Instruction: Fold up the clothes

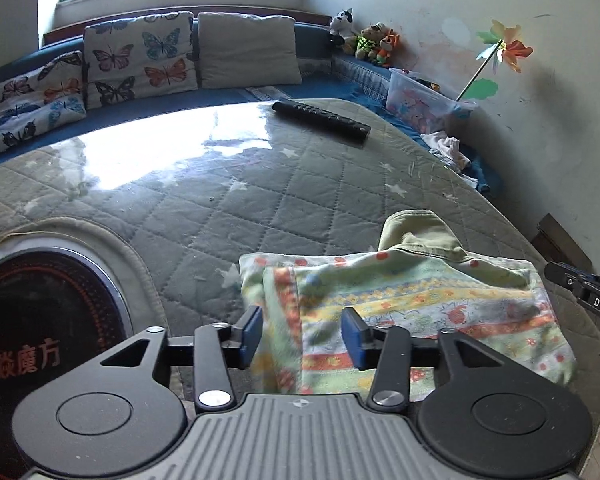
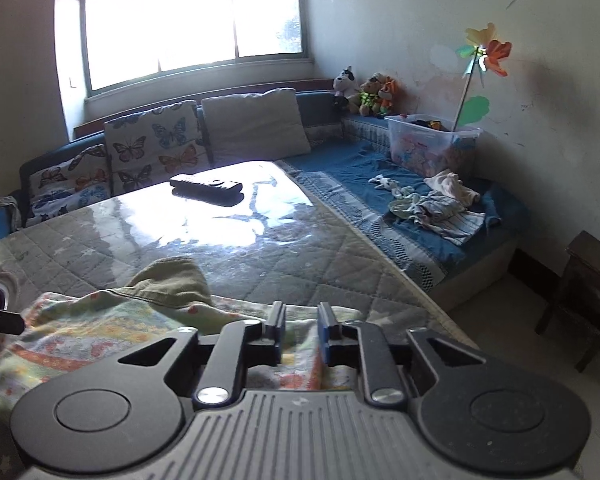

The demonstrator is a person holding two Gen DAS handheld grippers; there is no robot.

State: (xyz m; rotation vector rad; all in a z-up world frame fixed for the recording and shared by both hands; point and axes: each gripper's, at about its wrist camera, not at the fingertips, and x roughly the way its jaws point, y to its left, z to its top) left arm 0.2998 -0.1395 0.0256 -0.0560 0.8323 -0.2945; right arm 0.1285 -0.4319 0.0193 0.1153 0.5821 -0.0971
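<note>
Folded printed cloth [image 1: 412, 312] with an olive garment [image 1: 420, 236] under its far edge, lying on the quilted surface [image 1: 260, 208]. Left tongs [image 1: 302, 336], spread, straddle its 9 o'clock edge without pinching. Right tongs [image 2: 300, 334], narrowly parted, straddle its 3 o'clock edge. Remote control [image 1: 320, 117] at 12 o'clock.

We saw a soft printed terry cloth [image 1: 412, 312] on a quilted table cover [image 1: 260, 208] under glossy clear film (it mirrored the window). At twelve o'clock lay a matt black plastic remote [image 1: 322, 120]. The left gripper [image 1: 300, 334] was matt black, its pads [image 1: 353, 338] blue.
</note>
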